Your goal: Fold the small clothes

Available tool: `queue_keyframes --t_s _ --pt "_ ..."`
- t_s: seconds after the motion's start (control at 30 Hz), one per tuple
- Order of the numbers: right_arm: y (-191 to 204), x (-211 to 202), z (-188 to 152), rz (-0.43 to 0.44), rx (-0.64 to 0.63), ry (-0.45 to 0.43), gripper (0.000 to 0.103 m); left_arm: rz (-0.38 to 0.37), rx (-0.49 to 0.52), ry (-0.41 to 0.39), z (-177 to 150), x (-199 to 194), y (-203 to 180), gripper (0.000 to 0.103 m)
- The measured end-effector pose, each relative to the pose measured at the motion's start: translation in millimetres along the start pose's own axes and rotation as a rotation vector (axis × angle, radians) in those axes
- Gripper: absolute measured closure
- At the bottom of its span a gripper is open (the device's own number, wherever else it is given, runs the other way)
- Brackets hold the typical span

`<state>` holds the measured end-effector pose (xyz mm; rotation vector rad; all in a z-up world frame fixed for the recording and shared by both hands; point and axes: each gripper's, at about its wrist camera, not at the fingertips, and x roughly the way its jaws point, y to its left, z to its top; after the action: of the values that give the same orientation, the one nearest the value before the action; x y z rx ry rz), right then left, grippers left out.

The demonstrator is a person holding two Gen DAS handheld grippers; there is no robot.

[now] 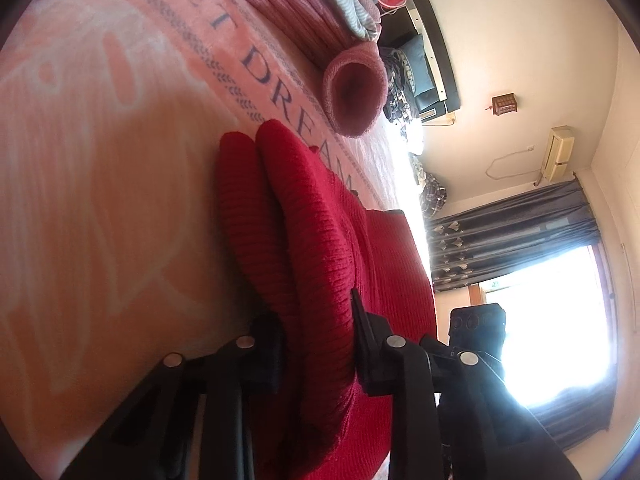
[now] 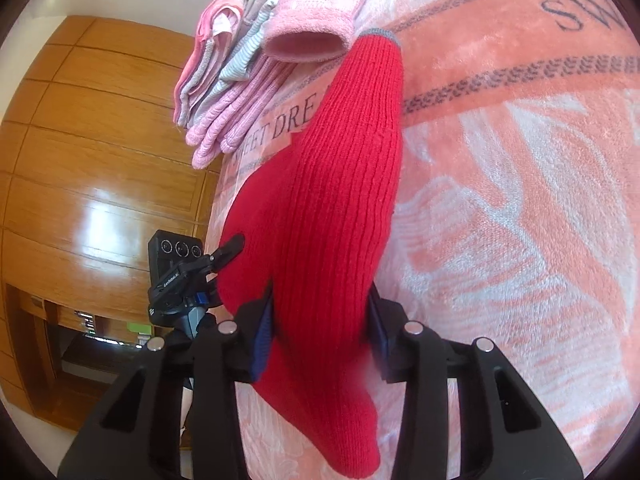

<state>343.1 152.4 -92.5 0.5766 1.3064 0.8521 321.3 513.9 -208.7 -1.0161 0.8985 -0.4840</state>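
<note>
Left claw (image 1: 316, 344): jaws closed on a thick fold of the red knit (image 1: 320, 208), fabric bunched between the pads. Right claw (image 2: 320, 320): jaws likewise closed on the same red knit (image 2: 340, 184), gripping it partway along, with one end hanging loose below the jaws and the long part running away to a grey-trimmed cuff (image 2: 380, 36)

Item: red knit, ribbed, apparently a pair of long socks or a similar small garment; which one cannot be told for certain. Two rounded ends lie side by side in the left view

Location: stretched across the pink blanket (image 2: 520, 200) on the bed, between the two claws, toward the blanket's lettered border (image 1: 280, 80)

Handling (judged): light, soft, limp; sags where unsupported; thick rib gives good friction, so slip is unlikely. Not fragile. Best held at the cuff and toe ends, or at the fold line, taking both layers together so they stay aligned

Nearby: pink fleece piece (image 2: 316, 20) with an open mouth, near the cuff; stack of folded pink and striped clothes (image 2: 224, 88) at the blanket's edge beyond it

Containers: none seen; finished items sit in the open stack

Background: wooden wardrobe (image 2: 100, 140), curtained window (image 1: 540, 272)
</note>
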Motion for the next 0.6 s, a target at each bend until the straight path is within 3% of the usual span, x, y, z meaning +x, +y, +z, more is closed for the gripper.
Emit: queue_keyframes --t_s 0.1,0.23,0.4,0.53,0.6 --pt "18 -28 -11 -0.026 -0.055 0.012 0.065 -0.031 0.026 0.023 -11 9 -25 0.077" --pt "3 -78 -32 -0.05 -0.071 -0.004 0.065 -0.075 0.034 0.082 -36 38 -54 0.077" --pt "-53 -128 -68 -0.077 -0.007 -0.033 0.065 -0.059 0.044 0.168 -78 84 -80 0.077" --pt "-112 -130 -79 -0.133 0.083 -0.021 0.064 0.037 0.096 0.189 -103 115 -78 0.076" --pt "-144 -124 -82 -0.096 0.147 -0.005 0.063 0.043 0.085 0.179 -106 119 -68 0.075"
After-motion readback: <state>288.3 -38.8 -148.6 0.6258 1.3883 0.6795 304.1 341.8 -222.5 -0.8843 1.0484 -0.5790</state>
